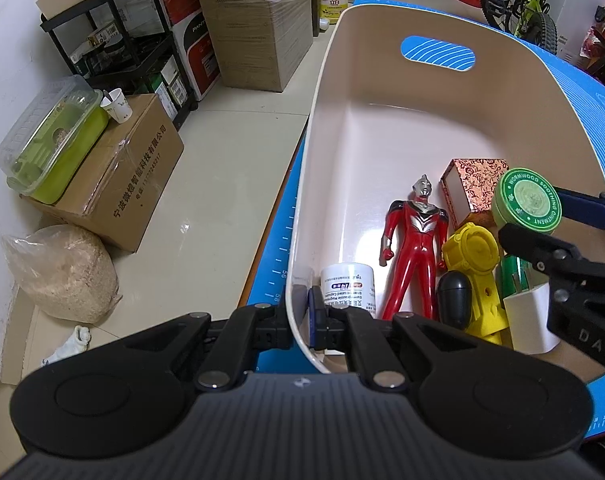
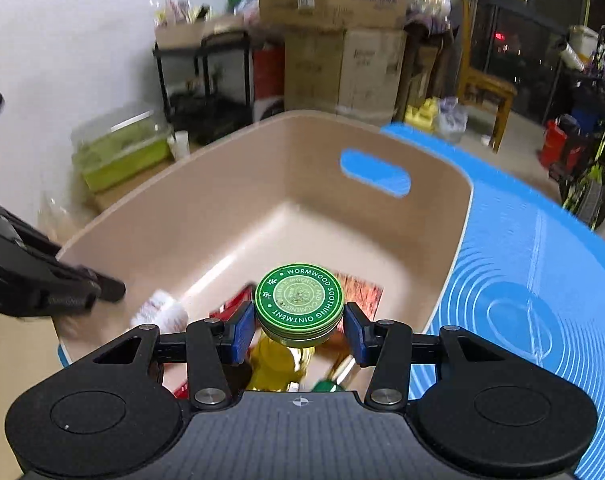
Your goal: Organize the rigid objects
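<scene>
In my right hand-held gripper point(image 2: 299, 334) I hold the round green metal ointment tin point(image 2: 299, 306), lid up. The blue pads point(image 2: 242, 330) sit at its opposite sides, though the right pad seems to stand a hair off the rim, so I judge the hold light or just easing. The tin hangs over the near end of the beige plastic basket with the cut-out handle point(image 2: 460, 216), above the things already lying there.

I judge the tin light, stiff and smooth-sided. Its low round wall gives the pads only a narrow band, so it could twist or slip; across the widest part of the wall, level, is where I would take it. It should not break if it drops a little, but it could roll or clatter off the toys.

My left hand-held gripper point(image 1: 302, 320) is clenched on the near rim of the basket point(image 1: 302, 240), one finger inside and one outside, steadying it on the blue ruled mat point(image 1: 280, 248) that covers the table.

The left view shows what the right blurs or hides beneath the tin: a red and silver plastic hero figure point(image 1: 414, 240) lying on its back, a white labelled pill bottle point(image 1: 348, 284), a yellow plastic toy point(image 1: 472, 264), a black egg-shaped piece point(image 1: 454, 296), a white plug charger point(image 1: 530, 320) and a patterned red-brown cardboard box point(image 1: 476, 188). It also shows the far half of the basket floor bare. The right view alone shows both pads on the tin point(image 1: 528, 206).
</scene>
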`<state>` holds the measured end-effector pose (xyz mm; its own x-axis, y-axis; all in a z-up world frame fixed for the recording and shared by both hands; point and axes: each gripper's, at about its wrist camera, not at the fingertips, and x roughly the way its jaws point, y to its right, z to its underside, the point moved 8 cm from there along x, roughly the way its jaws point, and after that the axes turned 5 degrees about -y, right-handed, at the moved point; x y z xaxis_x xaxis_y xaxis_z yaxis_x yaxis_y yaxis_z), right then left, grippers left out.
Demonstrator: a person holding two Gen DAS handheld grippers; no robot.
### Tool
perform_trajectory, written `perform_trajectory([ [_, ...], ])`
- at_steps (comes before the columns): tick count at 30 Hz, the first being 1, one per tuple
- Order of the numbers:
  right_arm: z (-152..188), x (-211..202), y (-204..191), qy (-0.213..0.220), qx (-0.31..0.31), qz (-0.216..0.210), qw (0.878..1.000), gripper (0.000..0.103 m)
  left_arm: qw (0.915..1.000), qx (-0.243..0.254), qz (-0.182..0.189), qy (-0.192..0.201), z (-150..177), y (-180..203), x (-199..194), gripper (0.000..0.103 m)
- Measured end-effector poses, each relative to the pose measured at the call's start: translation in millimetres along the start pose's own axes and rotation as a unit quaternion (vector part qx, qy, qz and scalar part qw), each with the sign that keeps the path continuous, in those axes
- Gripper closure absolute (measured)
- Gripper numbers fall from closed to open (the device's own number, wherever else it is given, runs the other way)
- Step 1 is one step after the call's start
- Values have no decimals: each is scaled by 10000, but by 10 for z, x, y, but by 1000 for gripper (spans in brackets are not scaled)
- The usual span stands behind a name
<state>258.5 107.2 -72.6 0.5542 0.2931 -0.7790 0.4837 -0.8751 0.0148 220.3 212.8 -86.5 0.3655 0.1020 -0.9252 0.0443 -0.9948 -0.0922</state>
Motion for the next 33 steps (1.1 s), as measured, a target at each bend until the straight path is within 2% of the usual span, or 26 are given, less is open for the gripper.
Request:
perform_trajectory([
  [7,-10,-31,40,-42,126,-108,9999,49,10000,-15,-41,17,0,11,7,94],
  [12,-51,-129,92,106,201,-91,9997,36,9999,23,-107,59,12,25,-12,93],
  [14,-72,-183,102,175,250,-83,9995,28,9999,52,-122,84,13,41,-32,87],
  [15,-81,-205,105,205,285,-69,9994,26,9999,55,-53,97,15,57,-48,71],
  [16,-87,-234,116,239,330,-50,9992,23,9999,57,7,142,10,79,-77,49],
  [17,-103,-261,127,267,369,-22,9990,21,9997,73,25,226,2,100,-115,38],
  [18,-106,-294,148,298,408,14,9987,18,9993,104,13,353,-11,123,-165,24],
  [19,-110,-333,171,333,453,52,9984,15,9988,143,-6,478,-26,150,-220,18],
  [22,-127,-457,270,439,634,159,9969,8,9980,196,24,596,-58,226,-330,15],
  [33,-87,-1168,568,744,1034,621,9899,4,9944,238,74,1026,-92,460,-910,15],
])
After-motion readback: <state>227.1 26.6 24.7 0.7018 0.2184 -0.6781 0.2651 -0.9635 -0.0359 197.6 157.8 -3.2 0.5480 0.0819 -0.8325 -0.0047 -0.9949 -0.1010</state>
